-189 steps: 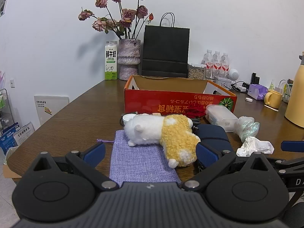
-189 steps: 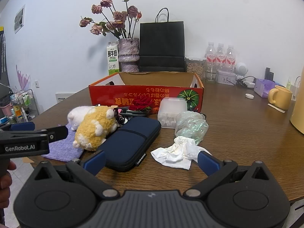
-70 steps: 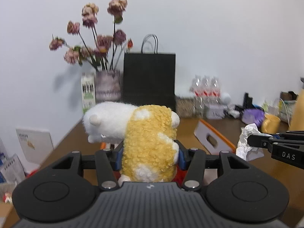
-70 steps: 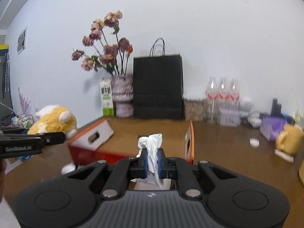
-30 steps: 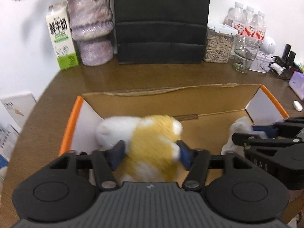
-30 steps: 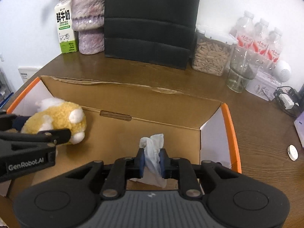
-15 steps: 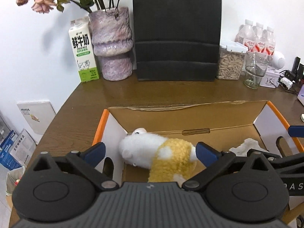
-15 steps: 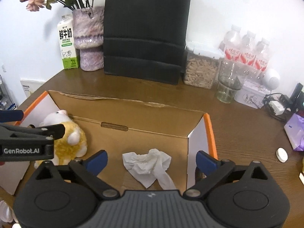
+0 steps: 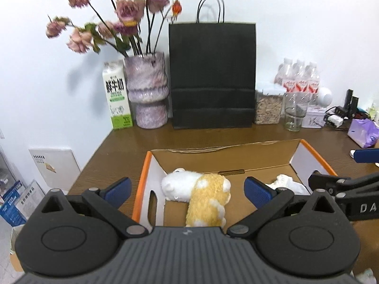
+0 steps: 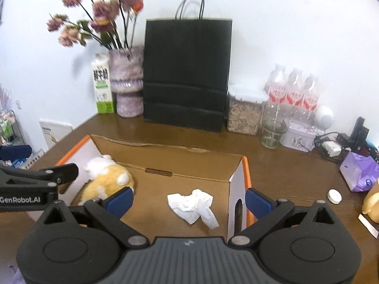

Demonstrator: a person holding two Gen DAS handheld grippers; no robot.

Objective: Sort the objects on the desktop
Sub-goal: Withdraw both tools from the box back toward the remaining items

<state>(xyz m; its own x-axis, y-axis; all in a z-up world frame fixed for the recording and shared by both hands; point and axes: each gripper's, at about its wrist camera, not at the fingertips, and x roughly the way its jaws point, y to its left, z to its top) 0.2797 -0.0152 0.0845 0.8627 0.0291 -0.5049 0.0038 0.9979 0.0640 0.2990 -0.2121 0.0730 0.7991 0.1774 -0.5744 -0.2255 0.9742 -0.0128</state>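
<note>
Plush toy [image 9: 201, 190], white and yellow, lies at the cardboard box's [image 9: 142, 177] left end; left claw [image 9: 188, 189] now spread wide, no longer gripping it. Crumpled tissue [image 10: 193, 204] lies on the box floor; right claw [image 10: 188, 201] wide, having released it.

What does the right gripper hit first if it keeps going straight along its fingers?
Most likely the crumpled tissue on the floor of the cardboard box: it lies centred ahead of the open right gripper. Depth is unclear, so it may meet the bare box floor first.
</note>
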